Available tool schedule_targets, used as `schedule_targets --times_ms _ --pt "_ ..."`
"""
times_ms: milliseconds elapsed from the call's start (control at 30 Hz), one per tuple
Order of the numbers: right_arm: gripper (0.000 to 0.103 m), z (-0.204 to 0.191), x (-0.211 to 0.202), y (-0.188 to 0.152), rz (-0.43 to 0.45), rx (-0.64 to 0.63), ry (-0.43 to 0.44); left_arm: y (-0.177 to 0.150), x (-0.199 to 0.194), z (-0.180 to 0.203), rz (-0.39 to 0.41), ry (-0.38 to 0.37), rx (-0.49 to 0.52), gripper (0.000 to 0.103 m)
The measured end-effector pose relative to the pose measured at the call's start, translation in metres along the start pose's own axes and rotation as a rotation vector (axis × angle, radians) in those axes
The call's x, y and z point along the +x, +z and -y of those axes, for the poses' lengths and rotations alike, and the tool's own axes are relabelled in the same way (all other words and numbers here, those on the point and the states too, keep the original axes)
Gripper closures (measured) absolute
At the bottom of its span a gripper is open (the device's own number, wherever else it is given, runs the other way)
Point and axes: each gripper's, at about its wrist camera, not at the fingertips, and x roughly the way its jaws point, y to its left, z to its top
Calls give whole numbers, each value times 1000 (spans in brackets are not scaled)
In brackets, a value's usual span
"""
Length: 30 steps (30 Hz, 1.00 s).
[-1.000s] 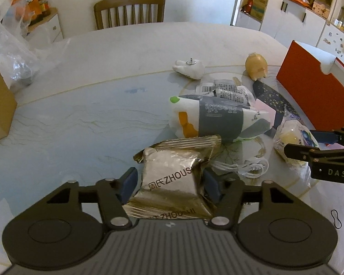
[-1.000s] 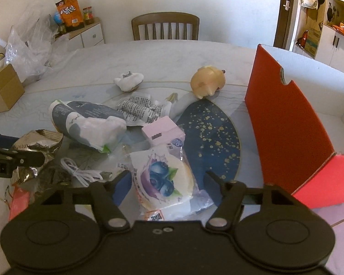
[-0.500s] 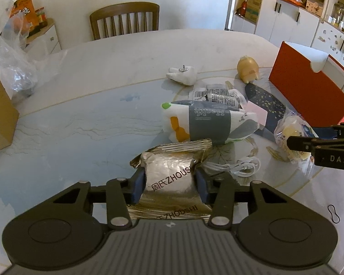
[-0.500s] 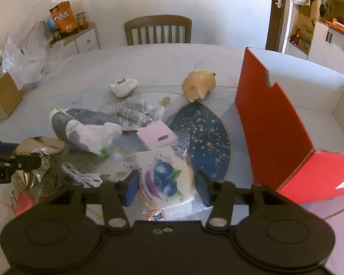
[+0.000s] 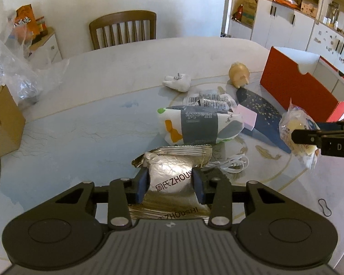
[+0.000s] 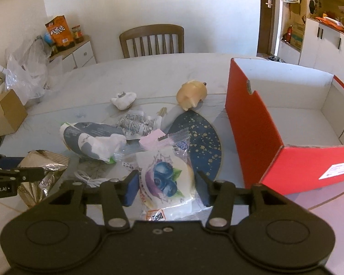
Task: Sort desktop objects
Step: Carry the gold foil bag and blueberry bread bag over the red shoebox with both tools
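1. My left gripper [image 5: 169,184] has its blue pads [image 5: 141,184] pressing both flanks of the silver foil snack pack [image 5: 169,171], and the jaws are closing a little more. The opening is narrow, pinched around the puffed middle of the pack.

2. My right gripper [image 6: 166,189] is set at a moderate gap on the blueberry pastry packet [image 6: 166,176]. Its pads [image 6: 130,189] bear on the packet's sides at the widest part of the round cake.

3. I judge both packets light and soft. The foil is crinkly and slick, and its air cushion could give under pressure. The clear film on the pastry is slippery too, and the cake inside would crush if I squeezed harder. Mid-body is the right hold; the crimped end seams would slide out.

4. Just beyond my left fingertips lies a coiled white cable [image 5: 231,163], thin and floppy. Past it sits a grey-and-white tissue pack [image 5: 197,126], squashy and pillow-shaped.

5. Beyond my right fingertips are a pink block [image 6: 152,138] and a dark blue gold-speckled oval mat [image 6: 204,146], flat and matte.

6. Farther out sit a rounded tan pig figure [image 6: 191,95] and a lumpy white figurine [image 6: 123,99], both hard-looking.

7. Off to the right of my right fingers stands the open red box [image 6: 252,123], stiff card with a white, empty interior. I judge it the likely drop spot.

8. Everything rests on the glossy marble-pattern table [image 5: 80,123].
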Motion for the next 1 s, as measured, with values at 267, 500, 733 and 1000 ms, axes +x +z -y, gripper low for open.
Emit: schedule_targets --times_ms 267,500,733,1000 --pt "52 -2 -22 2 13 27 0 10 -24 3 31 -34 -5 63" --pt "52 -2 -49 7 25 48 -22 25 -43 17 36 -83 6 63" --pt "52 12 -73 21 44 71 -16 45 -53 39 45 -107 20 63" --pt "52 50 -86 43 61 66 -22 73 -51 80 57 -134 40 63"
